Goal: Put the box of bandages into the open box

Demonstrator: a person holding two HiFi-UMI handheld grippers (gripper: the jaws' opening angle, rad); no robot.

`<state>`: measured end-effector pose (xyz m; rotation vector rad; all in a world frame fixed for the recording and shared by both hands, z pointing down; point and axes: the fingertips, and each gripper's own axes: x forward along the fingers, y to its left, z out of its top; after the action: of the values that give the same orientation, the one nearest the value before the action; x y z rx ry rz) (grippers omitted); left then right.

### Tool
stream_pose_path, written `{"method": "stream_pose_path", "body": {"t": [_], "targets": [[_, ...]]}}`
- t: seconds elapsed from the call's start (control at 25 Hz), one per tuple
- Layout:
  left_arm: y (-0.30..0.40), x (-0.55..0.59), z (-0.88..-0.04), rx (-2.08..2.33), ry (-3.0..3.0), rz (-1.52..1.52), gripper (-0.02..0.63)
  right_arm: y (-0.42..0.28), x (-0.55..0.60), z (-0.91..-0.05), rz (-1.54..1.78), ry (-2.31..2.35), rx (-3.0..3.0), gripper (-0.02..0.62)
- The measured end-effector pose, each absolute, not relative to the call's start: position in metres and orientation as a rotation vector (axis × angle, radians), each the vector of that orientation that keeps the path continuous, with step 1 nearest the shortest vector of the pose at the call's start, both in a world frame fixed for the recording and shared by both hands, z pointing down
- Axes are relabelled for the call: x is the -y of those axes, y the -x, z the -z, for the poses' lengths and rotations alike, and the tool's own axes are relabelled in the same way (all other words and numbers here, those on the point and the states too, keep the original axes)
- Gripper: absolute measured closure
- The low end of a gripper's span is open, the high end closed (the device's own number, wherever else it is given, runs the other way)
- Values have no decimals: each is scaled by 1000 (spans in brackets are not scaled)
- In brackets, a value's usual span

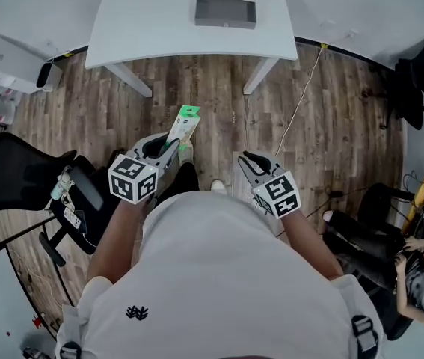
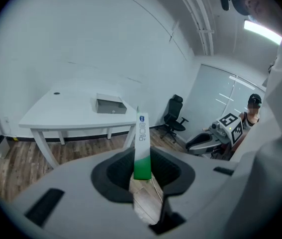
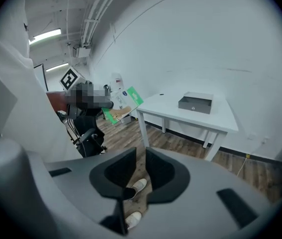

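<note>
A person stands on the wooden floor (image 1: pixel 219 96) with a gripper in each hand. The left gripper (image 1: pixel 173 146) has its two jaws closed on the box of bandages (image 1: pixel 184 126). The box is long, thin and white with green on it. The jaws pinch it near one end, and the rest sticks out past them. The box is up in the air over the floor, in front of the person, and it points toward the table.

The right gripper (image 1: pixel 246 160) is held up just beside the left one. Its jaws stand only a little way apart, and there is nothing between them. Looking down through that small gap you can see the floor and the person's white shoes (image 3: pixel 135 185).

The white table (image 1: pixel 159 28) is ahead of the person. The open box (image 1: pixel 225 11) sits on it, near the back edge. It is grey, and its lid is flipped back. It is well apart from the box of bandages.

A black office chair (image 1: pixel 17 170) stands to the person's left. Another person (image 1: pixel 421 275) sits off to the right.
</note>
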<state>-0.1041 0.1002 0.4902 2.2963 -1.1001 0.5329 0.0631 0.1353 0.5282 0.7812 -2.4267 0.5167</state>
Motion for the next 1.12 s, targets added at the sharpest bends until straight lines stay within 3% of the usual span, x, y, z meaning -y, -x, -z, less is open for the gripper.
{"method": "stream_pose_path", "body": {"t": [0.56,1.12], "targets": [[159,59,-476,937,-2475,-600,511,3,-31,-504,-515,-1008,2348,535],[125,183,-471,949,-2499,-648,511,-34,47,-511,-558,-1089,2317,535]]}}
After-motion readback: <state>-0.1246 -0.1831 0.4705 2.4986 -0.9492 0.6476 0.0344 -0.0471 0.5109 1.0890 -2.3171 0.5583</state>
